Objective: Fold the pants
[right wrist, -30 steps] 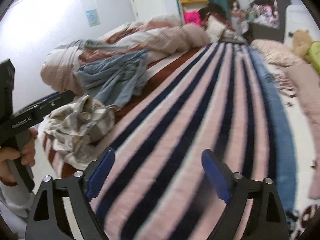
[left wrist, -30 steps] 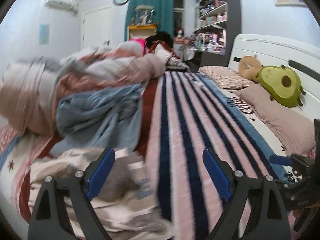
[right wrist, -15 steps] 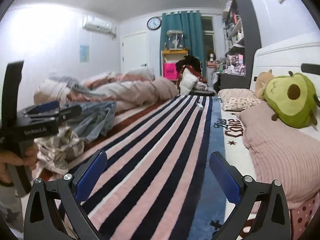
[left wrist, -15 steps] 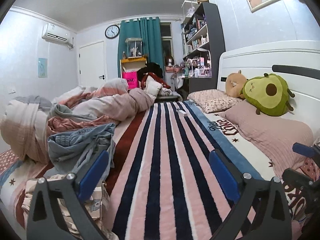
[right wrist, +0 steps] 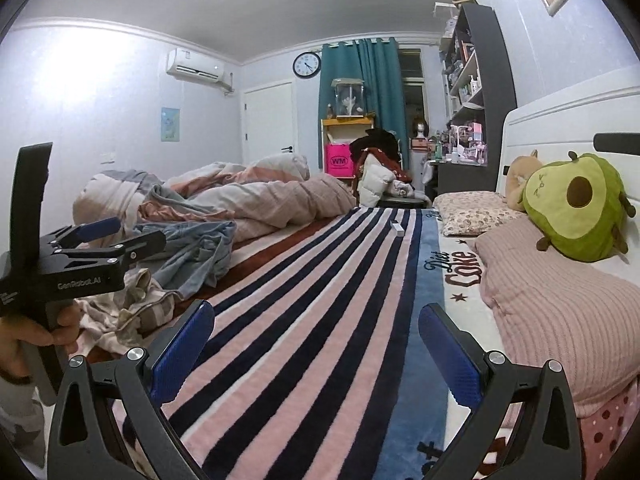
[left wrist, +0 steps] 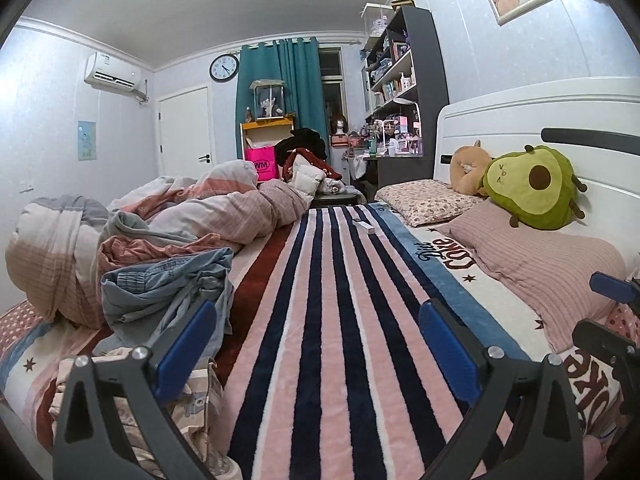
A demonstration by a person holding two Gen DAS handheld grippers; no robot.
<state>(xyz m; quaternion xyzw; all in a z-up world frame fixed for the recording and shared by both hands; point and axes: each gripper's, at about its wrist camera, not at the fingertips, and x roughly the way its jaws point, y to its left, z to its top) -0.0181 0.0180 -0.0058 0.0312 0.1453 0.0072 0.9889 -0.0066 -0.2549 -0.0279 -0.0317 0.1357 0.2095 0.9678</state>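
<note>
Crumpled light-blue denim pants (left wrist: 168, 292) lie on the left side of the bed, also in the right wrist view (right wrist: 196, 252). A second crumpled pale patterned garment (left wrist: 132, 392) lies nearer, at the bed's left front; the right wrist view shows it too (right wrist: 128, 308). My left gripper (left wrist: 316, 344) is open and empty, low over the striped blanket (left wrist: 340, 340), just right of the patterned garment. My right gripper (right wrist: 316, 344) is open and empty over the blanket's right part. The left gripper also shows from the side in the right wrist view (right wrist: 120, 236).
A bunched pink and grey duvet (left wrist: 192, 216) fills the bed's far left. Pillows (left wrist: 548, 260) and an avocado plush (left wrist: 532, 188) line the white headboard at right. A small white object (left wrist: 364, 226) lies far up the blanket. Shelves and a desk stand beyond.
Both grippers have tilted up from looking down at the bed to looking level along it. Both stay open and empty. The clothes have not moved.
</note>
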